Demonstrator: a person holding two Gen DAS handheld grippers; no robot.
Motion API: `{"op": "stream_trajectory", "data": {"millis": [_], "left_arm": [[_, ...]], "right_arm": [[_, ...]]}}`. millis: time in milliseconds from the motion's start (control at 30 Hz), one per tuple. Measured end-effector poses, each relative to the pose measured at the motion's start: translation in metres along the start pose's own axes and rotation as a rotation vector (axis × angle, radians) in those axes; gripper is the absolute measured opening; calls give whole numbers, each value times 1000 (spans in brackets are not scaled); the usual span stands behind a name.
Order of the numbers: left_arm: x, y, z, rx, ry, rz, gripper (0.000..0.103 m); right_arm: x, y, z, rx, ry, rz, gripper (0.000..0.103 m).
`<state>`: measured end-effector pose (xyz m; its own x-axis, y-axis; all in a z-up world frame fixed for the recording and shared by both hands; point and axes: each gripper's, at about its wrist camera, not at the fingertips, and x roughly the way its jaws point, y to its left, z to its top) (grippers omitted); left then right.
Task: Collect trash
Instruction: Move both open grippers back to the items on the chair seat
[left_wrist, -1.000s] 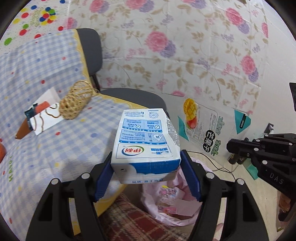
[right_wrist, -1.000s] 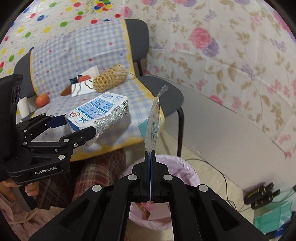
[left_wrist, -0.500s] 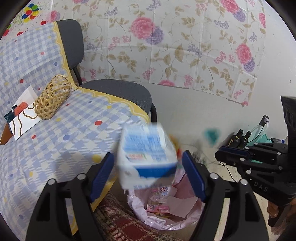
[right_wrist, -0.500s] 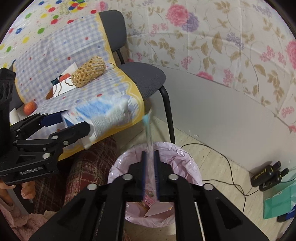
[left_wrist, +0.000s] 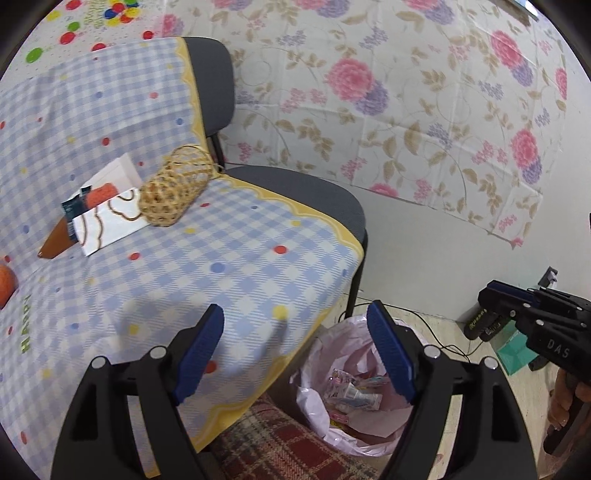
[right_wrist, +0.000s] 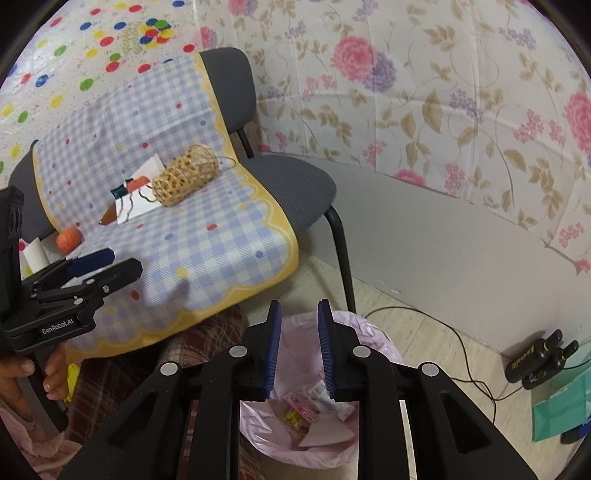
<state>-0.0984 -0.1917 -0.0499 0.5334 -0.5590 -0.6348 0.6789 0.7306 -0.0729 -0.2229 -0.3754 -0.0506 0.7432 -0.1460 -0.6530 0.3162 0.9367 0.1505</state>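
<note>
Covering most of the left half of both frames, a blue-and-white checked cloth with a yellow scalloped border (left_wrist: 229, 258) is draped over a grey padded chair (left_wrist: 306, 192). At lower centre a pink-bagged trash bin (right_wrist: 373, 343) is seen on the floor, with wrappers and pink paper trash (right_wrist: 314, 413) lying inside. The left gripper (left_wrist: 295, 350) is held with jaws spread wide, nothing between them. The right gripper (right_wrist: 297, 350) is seen above the bin, jaws parted and empty. A woven bamboo cylinder basket (left_wrist: 173, 192) is laid on its side on the cloth, upper left, touching a white paper card (left_wrist: 110, 218). An orange ball (right_wrist: 68, 238) rests at far left.
</note>
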Motion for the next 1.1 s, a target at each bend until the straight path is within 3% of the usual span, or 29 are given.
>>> {"op": "stream_trajectory", "data": {"millis": [267,433,667,867,1033,1100], "left_arm": [[-25,45,3,-75,-32,92,78],[-36,82,1,-132,-38,161,79],[-49,134,4,-191,-59,287,85],[-48,165,13,-216,-68,348,85],[-38,184,21,-237,-53,376,87],[-31,192,25,-248,-47,381,88]], "right_arm": [[6,44,36,-68,-71,73,26],[22,72,54,-117,-78,104,26],[51,108,75,-158,-69,147,33],[70,136,91,-209,-80,153,35],[86,155,105,-239,-93,171,48],[94,163,111,-252,-101,174,63]]}}
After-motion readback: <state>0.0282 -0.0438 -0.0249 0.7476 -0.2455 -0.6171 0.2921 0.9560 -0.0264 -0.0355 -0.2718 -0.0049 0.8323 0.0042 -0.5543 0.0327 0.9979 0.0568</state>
